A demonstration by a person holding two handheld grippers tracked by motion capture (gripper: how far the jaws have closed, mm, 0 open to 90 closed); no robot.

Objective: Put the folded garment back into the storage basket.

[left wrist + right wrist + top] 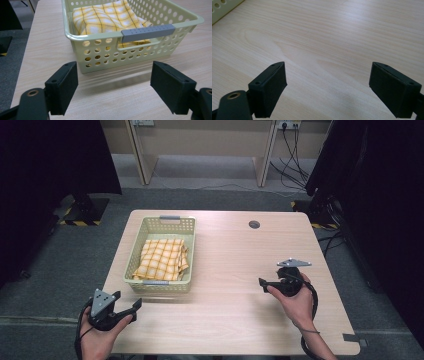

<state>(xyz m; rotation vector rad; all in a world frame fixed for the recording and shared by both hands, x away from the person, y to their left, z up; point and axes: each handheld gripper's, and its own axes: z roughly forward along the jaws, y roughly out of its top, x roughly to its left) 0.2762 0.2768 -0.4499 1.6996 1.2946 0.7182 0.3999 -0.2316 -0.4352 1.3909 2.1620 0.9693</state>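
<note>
A folded yellow checked cloth (pixel 162 259) lay inside a pale green perforated basket (pixel 186 228) on the left half of a wooden table (pixel 235 265). The left gripper (pixel 131 308), held at the table's near left corner just short of the basket's grey handle (pixel 147 32), had its jaws wide apart. The right gripper (pixel 262 283), well apart from the basket over bare wood, was likewise spread and empty.

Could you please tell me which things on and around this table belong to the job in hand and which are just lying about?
Part of the job:
- pale green perforated plastic basket
- folded yellow checked cloth inside it
- left gripper, open
- right gripper, open

Just lying about:
- round grey cable grommet
- black cables
- wooden table
</note>
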